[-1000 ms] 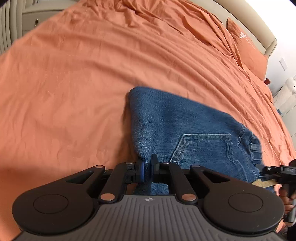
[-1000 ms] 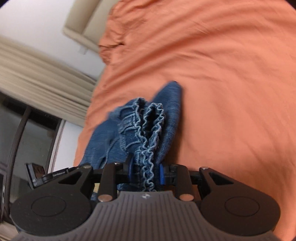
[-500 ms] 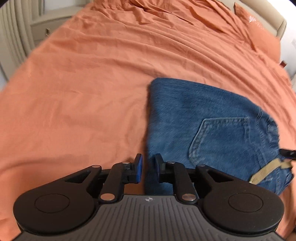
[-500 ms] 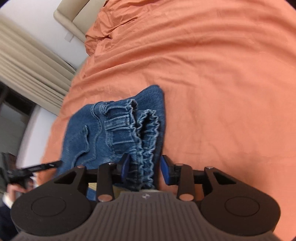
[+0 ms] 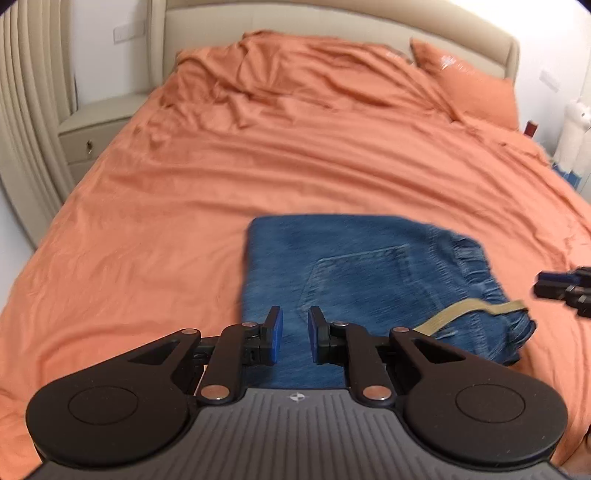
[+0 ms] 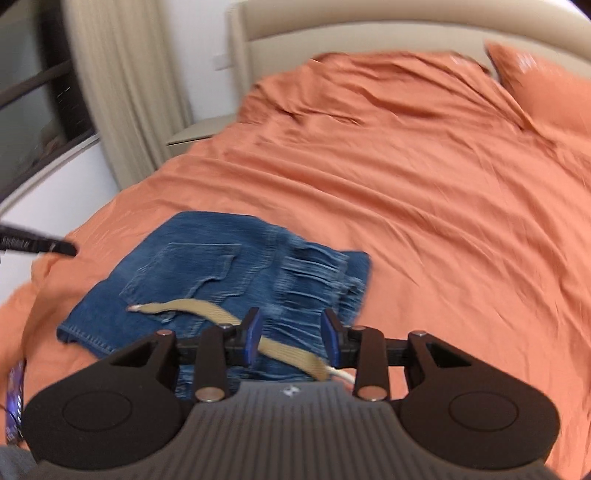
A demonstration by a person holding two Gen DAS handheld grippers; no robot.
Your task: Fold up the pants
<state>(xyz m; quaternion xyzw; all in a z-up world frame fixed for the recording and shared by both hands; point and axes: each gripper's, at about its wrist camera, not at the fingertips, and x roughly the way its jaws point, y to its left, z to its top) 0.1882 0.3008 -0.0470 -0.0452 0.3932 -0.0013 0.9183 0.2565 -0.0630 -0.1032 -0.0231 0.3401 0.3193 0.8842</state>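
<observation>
The blue denim pants (image 5: 362, 280) lie folded into a compact rectangle on the orange bed sheet (image 5: 184, 206), back pocket up, elastic waistband to the right. A tan drawstring (image 5: 465, 312) trails over the waistband end. My left gripper (image 5: 294, 332) is open and empty, held above the near left edge of the pants. In the right wrist view the pants (image 6: 221, 273) lie flat with the drawstring (image 6: 207, 310) across them. My right gripper (image 6: 291, 334) is open and empty above the waistband; it also shows in the left wrist view (image 5: 565, 290).
The orange sheet covers the whole bed, with wrinkles toward the beige headboard (image 5: 332, 22). An orange pillow (image 5: 469, 85) lies at the far right. A beige nightstand (image 5: 96, 129) and curtains (image 6: 125, 85) stand to the left. A white plush toy (image 5: 572, 133) stands at the right.
Both grippers let go of the pants, opened and pulled back and up. The pants now lie flat and folded on the sheet.
</observation>
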